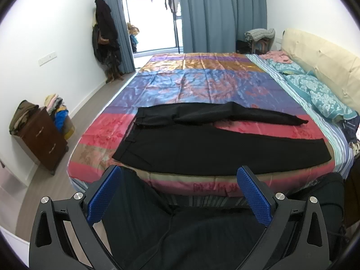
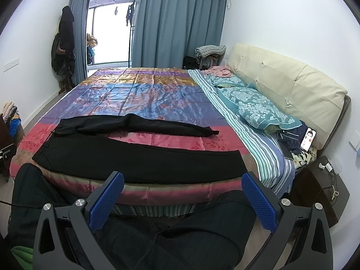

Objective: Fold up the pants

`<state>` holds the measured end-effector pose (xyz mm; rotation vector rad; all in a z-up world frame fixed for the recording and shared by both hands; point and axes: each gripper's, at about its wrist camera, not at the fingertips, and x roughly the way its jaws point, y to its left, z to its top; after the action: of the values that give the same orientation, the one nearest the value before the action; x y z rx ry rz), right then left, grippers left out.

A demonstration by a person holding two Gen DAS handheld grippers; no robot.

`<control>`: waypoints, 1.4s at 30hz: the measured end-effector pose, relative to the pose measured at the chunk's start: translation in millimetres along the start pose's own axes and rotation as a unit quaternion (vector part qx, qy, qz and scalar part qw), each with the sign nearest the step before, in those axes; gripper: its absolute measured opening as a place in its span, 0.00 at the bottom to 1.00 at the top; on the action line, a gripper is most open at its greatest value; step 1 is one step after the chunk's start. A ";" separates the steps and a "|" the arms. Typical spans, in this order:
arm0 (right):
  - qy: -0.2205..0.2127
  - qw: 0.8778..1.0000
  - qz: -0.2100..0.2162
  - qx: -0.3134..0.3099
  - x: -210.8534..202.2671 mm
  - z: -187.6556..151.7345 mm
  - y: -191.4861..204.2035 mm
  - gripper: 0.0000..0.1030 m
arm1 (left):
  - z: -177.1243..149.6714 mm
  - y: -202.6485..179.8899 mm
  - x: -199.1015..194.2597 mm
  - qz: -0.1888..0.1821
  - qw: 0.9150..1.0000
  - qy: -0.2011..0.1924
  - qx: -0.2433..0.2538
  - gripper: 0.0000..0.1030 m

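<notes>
Pants [image 1: 202, 148], black, lie spread on the colourful bedspread [image 1: 180, 85] near the bed's front edge, waistband to the left, legs running right. We note the near leg flat and broad; the far leg [image 1: 225, 114] is narrower and rumpled, angled away so the two diverge toward the hems. We hold the left gripper [image 1: 178, 193] and right gripper [image 2: 183, 199] short of the bed, jaws spread wide, nothing between them, neither touching the fabric.
</notes>
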<state>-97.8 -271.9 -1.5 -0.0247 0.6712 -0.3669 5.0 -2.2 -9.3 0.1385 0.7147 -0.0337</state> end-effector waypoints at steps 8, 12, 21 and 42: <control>0.001 1.000 0.001 0.000 0.2 0.6 -0.9 1.00 | 0.7 0.5 0.4 0.012 1.000 0.010 0.013 0.99; 0.000 1.000 0.000 0.000 0.0 0.6 -0.5 1.00 | -0.3 0.1 0.9 0.005 1.000 0.013 0.008 0.99; 0.000 1.000 0.000 -0.003 -1.0 1.0 -0.1 1.00 | -0.7 -1.0 1.4 -0.001 1.000 -0.003 0.002 0.99; 0.003 1.000 0.002 -0.008 0.8 1.4 1.1 1.00 | -2.4 -3.2 1.9 0.003 1.000 -0.004 0.007 0.99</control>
<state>-96.0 -271.3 -1.1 -0.0367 0.6799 -0.3586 4.6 -5.0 -12.8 0.1535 0.7058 -0.0339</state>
